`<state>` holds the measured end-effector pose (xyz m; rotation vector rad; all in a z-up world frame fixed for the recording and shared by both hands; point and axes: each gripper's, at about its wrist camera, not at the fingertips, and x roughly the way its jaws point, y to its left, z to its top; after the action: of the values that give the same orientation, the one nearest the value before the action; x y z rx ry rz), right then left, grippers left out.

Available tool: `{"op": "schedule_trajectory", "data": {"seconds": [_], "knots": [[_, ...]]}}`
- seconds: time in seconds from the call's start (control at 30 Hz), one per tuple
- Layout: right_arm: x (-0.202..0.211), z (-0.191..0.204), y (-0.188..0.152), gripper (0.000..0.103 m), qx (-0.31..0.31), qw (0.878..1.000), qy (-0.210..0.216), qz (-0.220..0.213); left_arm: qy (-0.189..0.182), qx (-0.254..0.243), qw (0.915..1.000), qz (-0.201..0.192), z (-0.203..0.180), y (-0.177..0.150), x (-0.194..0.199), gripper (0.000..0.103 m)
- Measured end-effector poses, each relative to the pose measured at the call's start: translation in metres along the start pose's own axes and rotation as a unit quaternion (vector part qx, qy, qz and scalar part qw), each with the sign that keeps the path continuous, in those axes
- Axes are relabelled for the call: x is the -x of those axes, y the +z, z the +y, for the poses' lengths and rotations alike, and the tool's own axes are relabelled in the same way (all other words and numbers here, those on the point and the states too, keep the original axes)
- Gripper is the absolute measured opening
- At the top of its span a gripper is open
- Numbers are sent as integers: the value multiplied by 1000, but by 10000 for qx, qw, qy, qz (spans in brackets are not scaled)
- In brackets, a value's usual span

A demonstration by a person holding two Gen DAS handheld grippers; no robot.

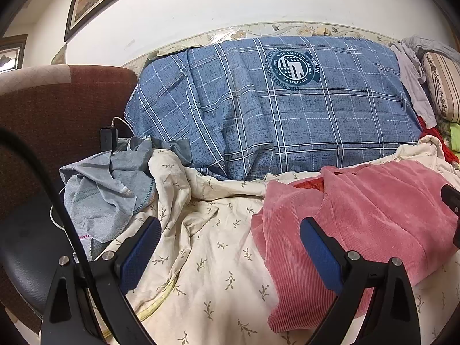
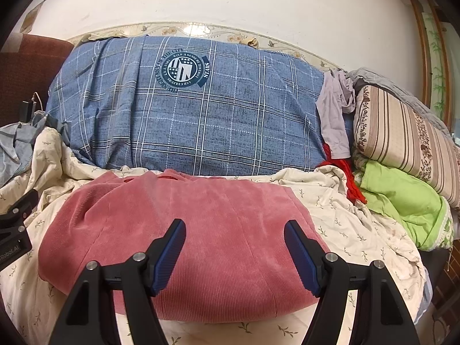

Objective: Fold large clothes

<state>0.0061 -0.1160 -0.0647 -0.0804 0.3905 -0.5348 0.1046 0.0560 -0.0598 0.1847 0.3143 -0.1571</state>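
Ahead of your claws: pink corduroy garment [image 2: 184,235] lies partly folded on the cream leaf-print sheet [image 1: 207,258].
Right claw [image 2: 234,256]: jaws wide, holding nothing, poised above the garment's near edge, likely ready for the next fold.
Left claw [image 1: 230,253]: wide and empty over bare sheet; garment just right of it.
Behind: blue plaid quilt [image 2: 187,120], stacked clear of your working space.

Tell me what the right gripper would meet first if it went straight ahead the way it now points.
Most likely the pink corduroy garment: the open right gripper tilts slightly down over it, nothing between. Depth is unclear; a flatter path might reach the blue plaid quilt behind.
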Motion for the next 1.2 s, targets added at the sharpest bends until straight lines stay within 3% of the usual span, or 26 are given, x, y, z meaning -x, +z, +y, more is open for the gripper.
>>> {"op": "schedule_trajectory", "data": {"seconds": [1.2], "knots": [[-1, -1, 0, 75, -54, 9999, 95, 14, 68, 67, 10000, -12, 5, -5, -12, 97]]}}
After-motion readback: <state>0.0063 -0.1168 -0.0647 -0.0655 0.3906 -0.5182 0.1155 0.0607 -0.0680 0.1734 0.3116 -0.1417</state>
